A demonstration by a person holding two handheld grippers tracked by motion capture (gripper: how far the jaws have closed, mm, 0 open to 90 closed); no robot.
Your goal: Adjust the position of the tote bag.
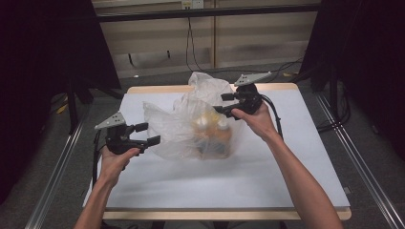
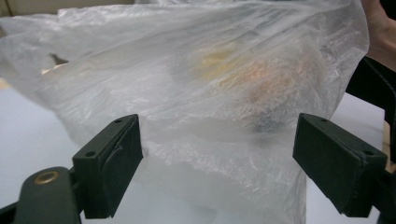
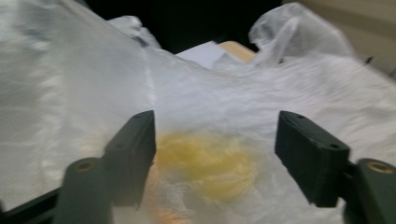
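A clear plastic bag point(image 1: 191, 119) stands crumpled in the middle of the white table point(image 1: 215, 186). Inside it are orange bottles point(image 1: 212, 136) with pale caps, blurred by the film. My left gripper point(image 1: 152, 133) sits at the bag's lower left edge, pointing right, with its jaws wide apart. In the left gripper view the bag point(image 2: 210, 84) bulges just ahead of the left gripper point(image 2: 217, 158), and no pad presses on it. My right gripper point(image 1: 220, 102) hovers at the bag's upper right, open. In the right gripper view the right gripper point(image 3: 215, 154) frames a yellow patch point(image 3: 205, 163) under the film point(image 3: 210, 102).
The table has a wooden rim point(image 1: 224, 214) at front and back. Dark curtains hang on both sides, cables point(image 1: 291, 67) lie on the floor behind, and metal rails point(image 1: 57, 167) run alongside. The person's right hand point(image 2: 380, 28) shows beyond the bag.
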